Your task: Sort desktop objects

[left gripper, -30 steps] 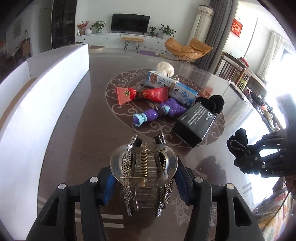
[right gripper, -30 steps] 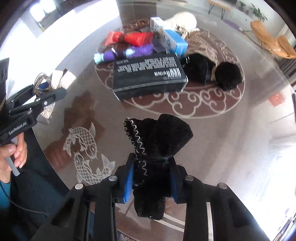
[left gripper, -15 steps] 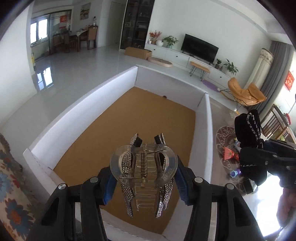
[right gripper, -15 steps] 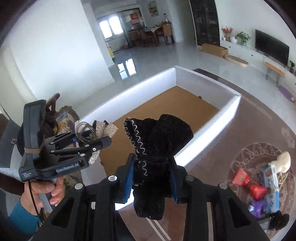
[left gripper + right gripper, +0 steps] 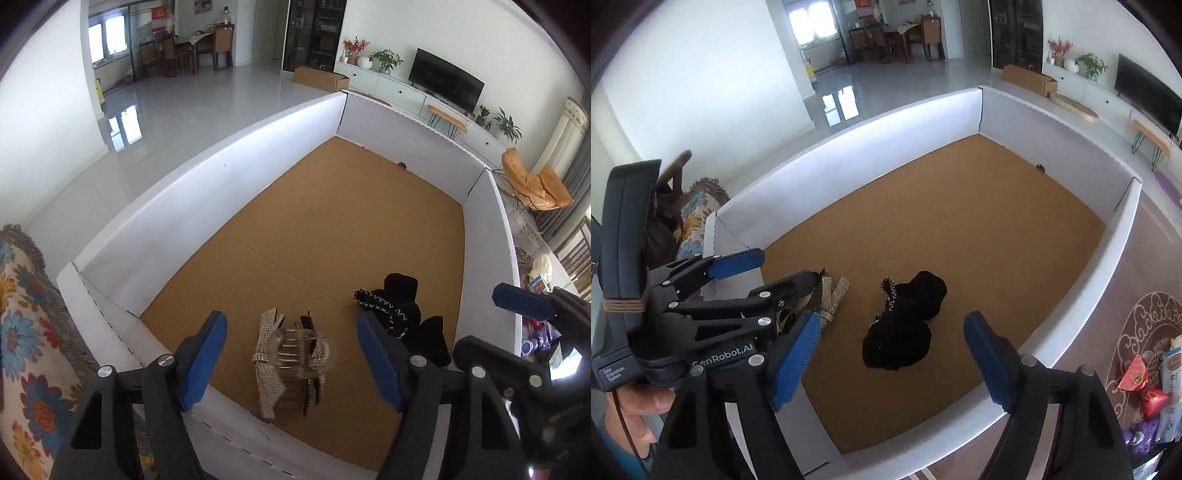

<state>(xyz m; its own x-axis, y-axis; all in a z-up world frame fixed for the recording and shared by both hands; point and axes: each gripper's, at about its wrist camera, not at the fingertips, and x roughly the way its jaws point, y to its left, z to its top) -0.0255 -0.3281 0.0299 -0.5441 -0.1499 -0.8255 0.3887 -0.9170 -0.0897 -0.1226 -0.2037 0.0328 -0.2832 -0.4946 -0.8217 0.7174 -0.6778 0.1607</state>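
A clear, rhinestone hair claw clip point(image 5: 291, 363) lies on the brown floor of the white-walled box point(image 5: 236, 173), near the box's front wall. My left gripper point(image 5: 291, 356) is open above it, jaws wide apart, holding nothing. A black knitted item with white stitching point(image 5: 905, 332) lies on the box floor point(image 5: 960, 221) to the right of the clip point(image 5: 833, 297); it also shows in the left wrist view point(image 5: 402, 314). My right gripper point(image 5: 892, 352) is open above it, empty. The left gripper point(image 5: 753, 273) shows at the left in the right wrist view.
The box walls point(image 5: 1108, 254) stand around the brown floor. Beyond the right wall, on the patterned table point(image 5: 1145, 321), lie red packets point(image 5: 1134, 376), a blue pack point(image 5: 1172, 369) and a purple toy point(image 5: 1141, 439). A floral cloth point(image 5: 22, 332) lies left of the box.
Both grippers have opened. The hair clip and the black knitted item have dropped from the jaws onto the box floor. Both grippers have come lower over the box.
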